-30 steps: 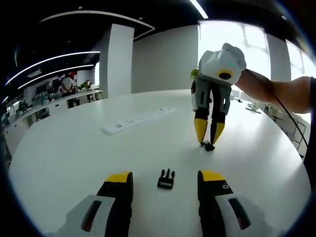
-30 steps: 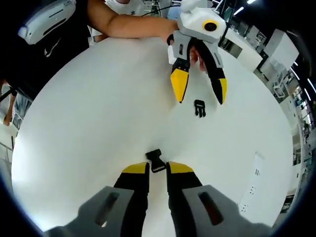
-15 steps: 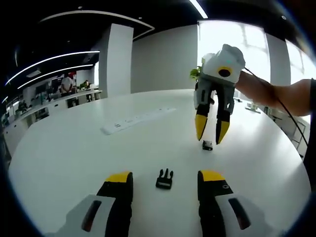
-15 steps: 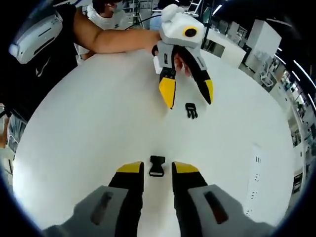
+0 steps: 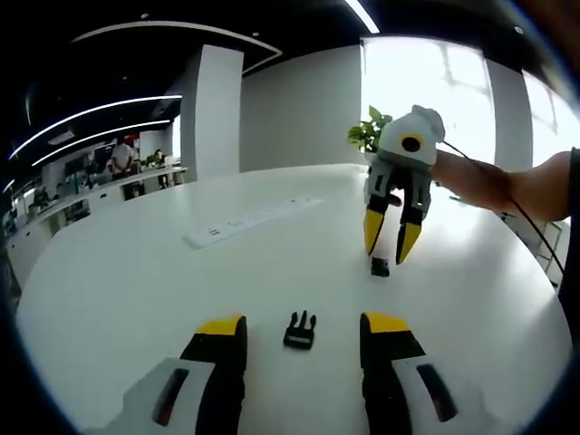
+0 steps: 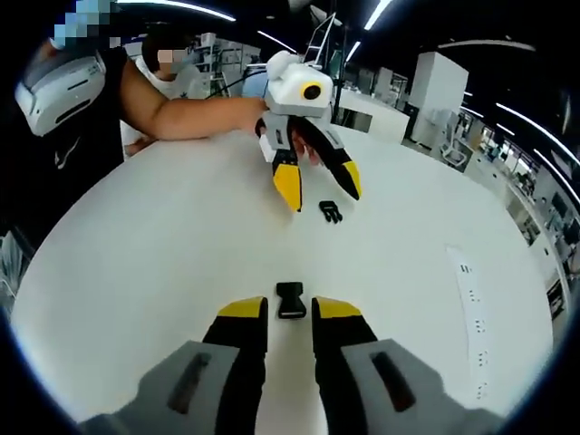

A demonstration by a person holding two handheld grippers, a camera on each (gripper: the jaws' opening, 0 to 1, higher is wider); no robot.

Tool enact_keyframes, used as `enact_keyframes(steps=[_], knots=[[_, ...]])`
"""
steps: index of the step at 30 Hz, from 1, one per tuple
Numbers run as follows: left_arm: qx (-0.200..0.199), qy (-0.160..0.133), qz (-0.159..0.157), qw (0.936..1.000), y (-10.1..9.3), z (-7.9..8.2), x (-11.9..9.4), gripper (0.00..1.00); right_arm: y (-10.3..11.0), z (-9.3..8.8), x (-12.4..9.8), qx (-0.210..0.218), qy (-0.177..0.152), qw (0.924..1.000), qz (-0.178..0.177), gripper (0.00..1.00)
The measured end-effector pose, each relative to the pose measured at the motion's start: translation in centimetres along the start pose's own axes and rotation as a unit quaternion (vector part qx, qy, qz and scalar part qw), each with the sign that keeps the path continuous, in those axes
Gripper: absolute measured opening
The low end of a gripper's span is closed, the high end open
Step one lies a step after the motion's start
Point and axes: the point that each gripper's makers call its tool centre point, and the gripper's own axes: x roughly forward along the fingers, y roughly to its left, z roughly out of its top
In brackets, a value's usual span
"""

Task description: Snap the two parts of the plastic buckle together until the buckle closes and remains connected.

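No writing is legible. Both buckle halves lie apart on the worktop (image 5: 118,272): pronged half (image 5: 300,330) between the left gripper (image 5: 302,333)'s parted fingers, socket (image 6: 290,300) before the right gripper (image 6: 289,310)'s parted fingers. Power strip (image 5: 243,219) lies well clear.
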Motion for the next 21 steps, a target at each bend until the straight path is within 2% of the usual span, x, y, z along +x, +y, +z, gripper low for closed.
enact_keyframes(steps=[5, 21], knots=[[-0.004, 0.000, 0.001, 1.0000, -0.21, 0.14, 0.35, 0.50, -0.27, -0.18, 0.61, 0.016, -0.024, 0.9996, -0.001, 0.18], [-0.003, 0.004, 0.002, 1.0000, -0.71, 0.04, 0.66, 0.50, 0.02, -0.45, 0.37, 0.044, -0.058, 0.9974, 0.001, 0.14]])
